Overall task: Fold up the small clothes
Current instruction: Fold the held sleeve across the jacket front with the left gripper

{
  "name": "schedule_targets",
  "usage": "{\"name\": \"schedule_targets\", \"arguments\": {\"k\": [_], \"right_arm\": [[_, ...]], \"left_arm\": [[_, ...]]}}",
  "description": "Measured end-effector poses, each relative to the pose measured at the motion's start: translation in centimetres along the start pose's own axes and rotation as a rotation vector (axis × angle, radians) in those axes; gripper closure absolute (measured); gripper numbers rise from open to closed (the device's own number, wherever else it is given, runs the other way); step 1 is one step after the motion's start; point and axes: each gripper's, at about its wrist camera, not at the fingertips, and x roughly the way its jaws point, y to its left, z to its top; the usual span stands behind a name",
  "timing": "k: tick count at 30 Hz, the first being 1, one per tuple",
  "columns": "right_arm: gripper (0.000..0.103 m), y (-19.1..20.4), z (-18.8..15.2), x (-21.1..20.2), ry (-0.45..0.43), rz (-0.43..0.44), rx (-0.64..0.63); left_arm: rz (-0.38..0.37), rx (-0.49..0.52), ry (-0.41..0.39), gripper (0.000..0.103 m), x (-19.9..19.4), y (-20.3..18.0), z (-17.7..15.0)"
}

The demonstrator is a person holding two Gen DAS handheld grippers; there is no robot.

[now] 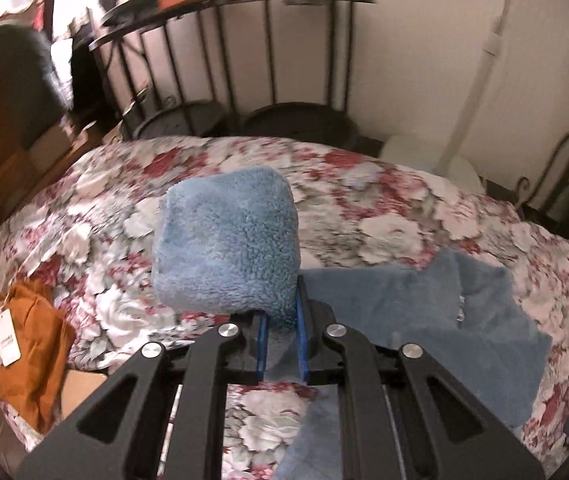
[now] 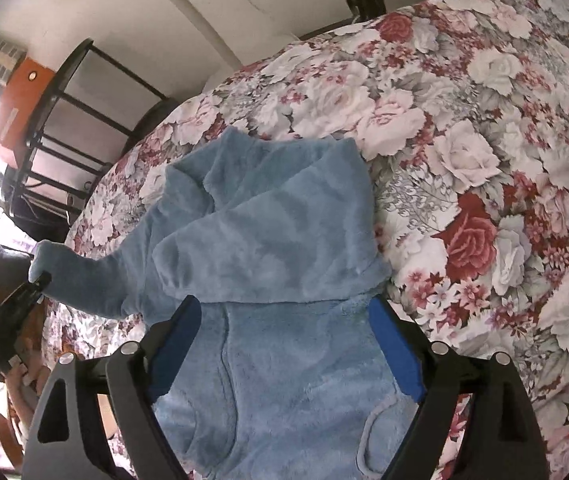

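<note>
Floral-covered bed (image 2: 464, 128) under blue fleece garment (image 2: 276, 240), brown tagged garment (image 1: 32, 356) at edge.

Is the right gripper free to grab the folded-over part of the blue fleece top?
Probably yes. The right gripper is open and empty, hovering over the blue fleece top, with nothing between them. The left gripper only holds the sleeve end, off to the side.
</note>
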Motion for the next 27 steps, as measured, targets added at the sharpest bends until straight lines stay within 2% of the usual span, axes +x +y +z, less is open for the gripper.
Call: {"name": "schedule_targets", "arguments": {"k": [7,13,16,21,24,26,27], "right_arm": [[0.016,-1.6,-0.1,-1.4,-0.020,-0.002,0.021],[0.016,-3.4,0.2,-2.2,-0.031,0.004,0.060],[0.016,-3.8,0.4,-2.3,-0.034,0.009,0.074],[0.016,-3.9,0.6,-2.1,-0.033,0.018,0.088],[0.016,-3.6,0.6,-1.8,-0.030,0.007,0.080],[0.016,-3.5,0.6,-1.4,-0.030,-0.004,0.081],[0.016,-3.6,0.6,-1.3,-0.029,-0.008,0.087]], "left_arm": [[-0.074,0.048,-0.019,0.093,-0.9,-4.7,-0.6],[-0.123,0.128,-0.032,0.093,-1.3,-10.4,-1.6],[-0.148,0.195,-0.037,0.093,-1.5,-13.7,-2.8],[-0.169,0.370,-0.045,0.093,-1.3,-19.3,-6.8],[-0.160,0.483,-0.023,0.089,-0.1,-22.5,-10.2],[-0.156,0.541,0.006,0.078,0.6,-23.9,-11.8],[-0.150,0.565,0.007,0.066,0.7,-24.3,-12.5]]}}
